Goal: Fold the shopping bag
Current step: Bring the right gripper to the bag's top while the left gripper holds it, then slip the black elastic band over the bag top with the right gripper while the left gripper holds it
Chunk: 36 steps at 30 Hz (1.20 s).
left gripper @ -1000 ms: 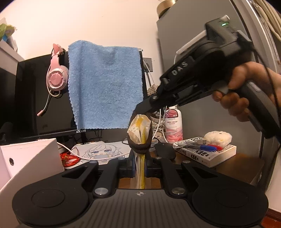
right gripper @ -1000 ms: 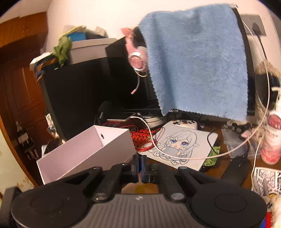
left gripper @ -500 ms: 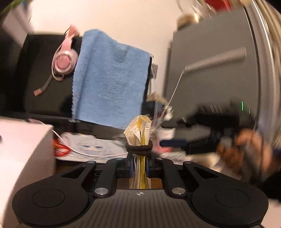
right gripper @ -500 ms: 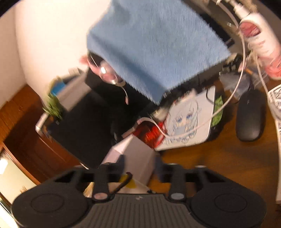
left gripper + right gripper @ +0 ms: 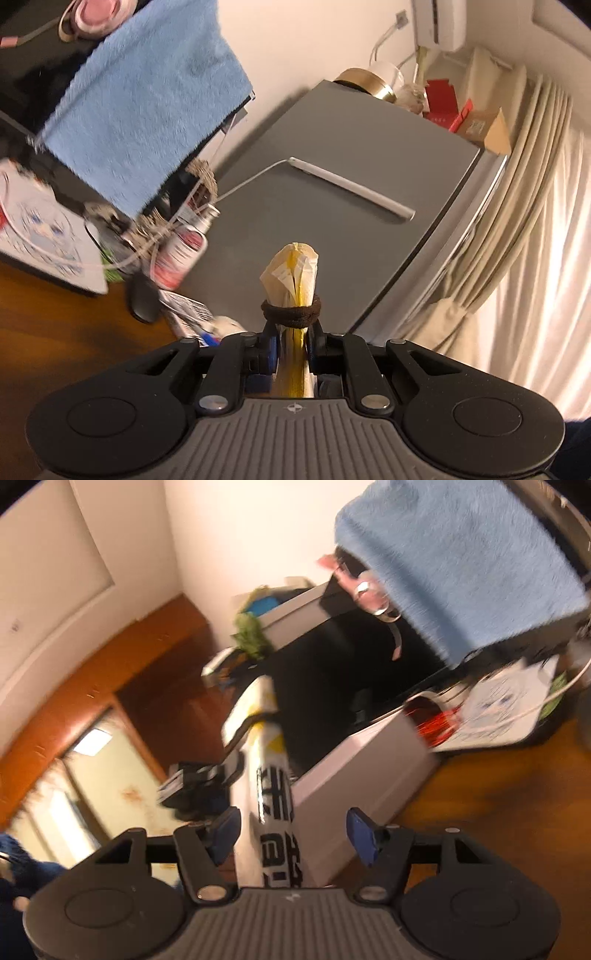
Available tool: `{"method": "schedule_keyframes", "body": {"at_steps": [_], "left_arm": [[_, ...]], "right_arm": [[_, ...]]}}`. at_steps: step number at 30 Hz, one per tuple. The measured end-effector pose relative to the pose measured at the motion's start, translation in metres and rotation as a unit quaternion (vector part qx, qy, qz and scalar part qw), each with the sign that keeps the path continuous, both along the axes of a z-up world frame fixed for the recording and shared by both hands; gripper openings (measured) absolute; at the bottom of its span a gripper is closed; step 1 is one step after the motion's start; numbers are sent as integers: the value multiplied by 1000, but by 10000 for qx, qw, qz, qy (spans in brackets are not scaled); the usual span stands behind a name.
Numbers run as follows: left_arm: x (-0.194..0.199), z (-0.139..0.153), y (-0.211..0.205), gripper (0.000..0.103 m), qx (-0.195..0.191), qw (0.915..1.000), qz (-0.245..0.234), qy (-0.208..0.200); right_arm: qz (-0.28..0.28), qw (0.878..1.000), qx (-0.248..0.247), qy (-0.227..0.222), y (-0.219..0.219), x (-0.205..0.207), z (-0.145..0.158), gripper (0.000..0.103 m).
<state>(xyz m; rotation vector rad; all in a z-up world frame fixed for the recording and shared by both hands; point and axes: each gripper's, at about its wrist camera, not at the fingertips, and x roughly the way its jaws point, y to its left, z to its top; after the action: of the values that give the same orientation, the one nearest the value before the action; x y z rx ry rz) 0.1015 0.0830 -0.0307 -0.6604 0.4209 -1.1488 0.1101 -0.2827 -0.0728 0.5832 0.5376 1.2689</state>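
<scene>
Wooden desktop (image 5: 55, 317) and a grey fridge (image 5: 332, 177) fill the background of the left wrist view, both tilted hard by the camera angle. Against them, the folded shopping bag (image 5: 293, 273) stands up as a tight cream-and-yellow bundle, cinched by a dark brown hair band (image 5: 291, 314) just above the fingertips. The left gripper (image 5: 291, 345) is clamped on the bundle below that band, its two fingers pressed against either side, so the bag's end sticks straight out along the tool's axis.

From the right wrist camera, the bag (image 5: 271, 775) appears as a long white strip with black lettering and yellow patches, running up between the fingers of the right gripper (image 5: 291, 830). Those blue-padded fingers stand wide apart; the strip passes close to the left pad and well clear of the right one, and whether it touches the near pad cannot be told through the blur.

Further out, a blue towel (image 5: 147, 103) hangs over a dark monitor, pink headphones (image 5: 99, 9) sit beside it, and a white box (image 5: 369, 768) rests on the desk. Cream curtains (image 5: 528, 221) hang to the right of the fridge.
</scene>
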Motion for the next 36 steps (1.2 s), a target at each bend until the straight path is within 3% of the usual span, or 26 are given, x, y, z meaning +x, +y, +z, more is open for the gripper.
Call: {"method": "schedule_keyframes", "body": {"at_steps": [2,4,6,7,8,13,15,16,17,18,20,25,29,31,34,36], "left_arm": [[3,-1,0,13,-82,9999,-22,108],[7,-5,1,16,-240,9994,0,266],[10,-8,3,24,-411,9981,129,436],[11,-9,4,34,-462,9975,196,504],[11,-10,5,47,-514,9967,272,571],[1,-21,-2,58,-673,9948,307,707],[-2,-28,-6,58,-733,9936,329,791],[-4,-31,-8,53,-762,9932,339,814],[-4,-35,-9,41,-834,9924,324,843],[-4,-37,-9,38,-930,9913,301,885],[-4,-43,-10,15,-1120,9886,254,970],[-11,-48,-11,13,-1083,9879,530,973],[-23,-38,-15,13,-270,9901,1244,598],[-32,-29,-20,13,323,9841,1725,265],[-41,-18,-34,13,1387,9620,2350,-91],[-45,-16,-48,13,2114,9410,2622,-330]], "right_arm": [[174,9994,244,182,4,-1,-7,42],[266,9979,496,332,7,-4,-13,30],[236,9962,720,439,10,-6,-19,22],[215,9949,854,489,11,-7,-23,17],[139,9935,999,524,12,-9,-26,14],[-118,9801,1837,741,10,-12,-38,13],[-92,9758,2024,821,11,-12,-42,13],[-78,9736,2111,860,12,-11,-43,13],[-50,9735,2106,895,13,-11,-44,13],[-21,9732,2101,930,14,-10,-45,13],[4,9727,2097,997,15,-10,-47,13],[-23,9711,2094,1144,15,-10,-54,13],[-357,9766,1799,1121,13,-12,-57,19],[-735,9844,1324,900,11,-16,-48,25],[-1295,9882,601,561,7,-22,-36,25],[-1662,9855,115,333,5,-26,-28,25]]}}
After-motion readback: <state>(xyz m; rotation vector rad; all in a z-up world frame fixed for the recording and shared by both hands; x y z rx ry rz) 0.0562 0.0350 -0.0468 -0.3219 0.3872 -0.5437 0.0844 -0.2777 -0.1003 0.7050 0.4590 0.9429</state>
